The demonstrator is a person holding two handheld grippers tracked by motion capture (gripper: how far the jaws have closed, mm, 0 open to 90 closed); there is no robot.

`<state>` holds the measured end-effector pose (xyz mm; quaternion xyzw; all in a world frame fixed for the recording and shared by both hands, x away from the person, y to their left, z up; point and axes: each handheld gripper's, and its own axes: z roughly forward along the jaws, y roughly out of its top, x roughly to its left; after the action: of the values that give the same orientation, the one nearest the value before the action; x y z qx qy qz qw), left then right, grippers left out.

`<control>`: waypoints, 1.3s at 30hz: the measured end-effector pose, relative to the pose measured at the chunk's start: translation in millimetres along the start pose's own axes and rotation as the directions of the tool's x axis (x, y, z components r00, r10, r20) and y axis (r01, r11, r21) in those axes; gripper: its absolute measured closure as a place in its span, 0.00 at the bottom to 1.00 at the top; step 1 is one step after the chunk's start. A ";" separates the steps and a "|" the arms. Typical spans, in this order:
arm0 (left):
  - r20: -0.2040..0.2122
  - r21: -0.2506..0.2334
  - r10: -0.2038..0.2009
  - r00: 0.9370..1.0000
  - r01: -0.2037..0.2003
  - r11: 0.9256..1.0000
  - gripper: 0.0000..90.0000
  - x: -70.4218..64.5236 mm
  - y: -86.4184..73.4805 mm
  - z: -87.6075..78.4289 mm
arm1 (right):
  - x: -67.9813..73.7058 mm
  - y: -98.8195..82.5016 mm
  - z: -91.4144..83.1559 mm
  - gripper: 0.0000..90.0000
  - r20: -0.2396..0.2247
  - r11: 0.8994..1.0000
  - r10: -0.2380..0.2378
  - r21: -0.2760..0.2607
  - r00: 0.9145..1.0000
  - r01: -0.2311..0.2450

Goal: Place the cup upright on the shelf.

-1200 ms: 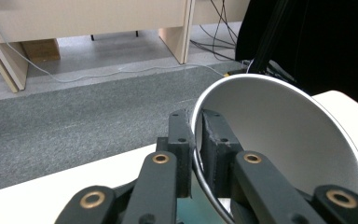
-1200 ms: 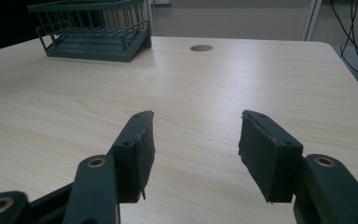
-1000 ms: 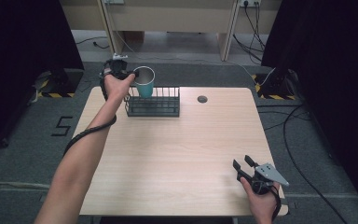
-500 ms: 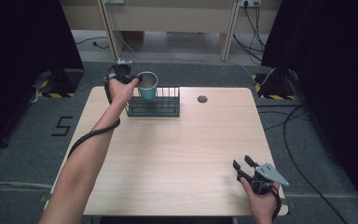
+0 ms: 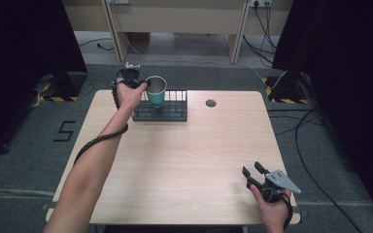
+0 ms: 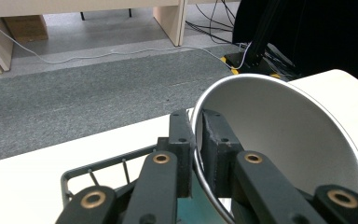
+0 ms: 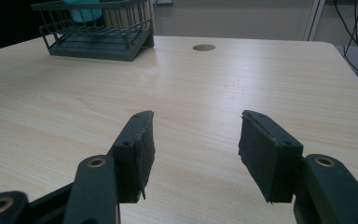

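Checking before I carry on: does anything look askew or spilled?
Only the teal cup: it hangs tilted over the wire basket, pinched by its rim in the left tool. Nothing is spilled.

free: bare tabletop (image 5: 184,165) from centre to near edge | obstacle: wire basket (image 5: 167,111) with teal cup (image 5: 156,92) at far left

A pale wooden table (image 5: 184,165) carries a dark wire rack (image 5: 160,112).
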<state>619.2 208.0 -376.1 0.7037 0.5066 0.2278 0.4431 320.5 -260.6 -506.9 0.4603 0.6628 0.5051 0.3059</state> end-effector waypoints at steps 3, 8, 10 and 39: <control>-0.002 0.004 0.001 1.000 -0.001 1.000 0.92 -1.6 -1.6 2.9 | -0.1 0.1 -0.1 0.50 -0.001 1.000 -0.001 -0.001 1.000 0.001; 0.001 0.007 -0.007 1.000 0.007 1.000 0.92 -3.9 -4.8 7.8 | 0.0 0.0 -0.3 0.50 -0.003 1.000 -0.002 -0.002 1.000 0.002; -0.003 0.010 -0.005 1.000 0.005 1.000 0.92 -3.9 -5.9 9.5 | 0.1 0.2 -0.3 0.50 -0.004 1.000 -0.002 -0.002 1.000 0.002; -0.027 0.018 -0.067 0.997 0.068 0.998 0.90 6.8 -15.5 18.5 | 0.2 -0.1 -0.2 0.50 -0.006 1.000 -0.006 0.000 1.000 0.006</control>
<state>628.1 208.4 -399.5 0.6871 0.5381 0.2173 0.4372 320.3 -260.5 -506.9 0.4568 0.6650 0.5057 0.3054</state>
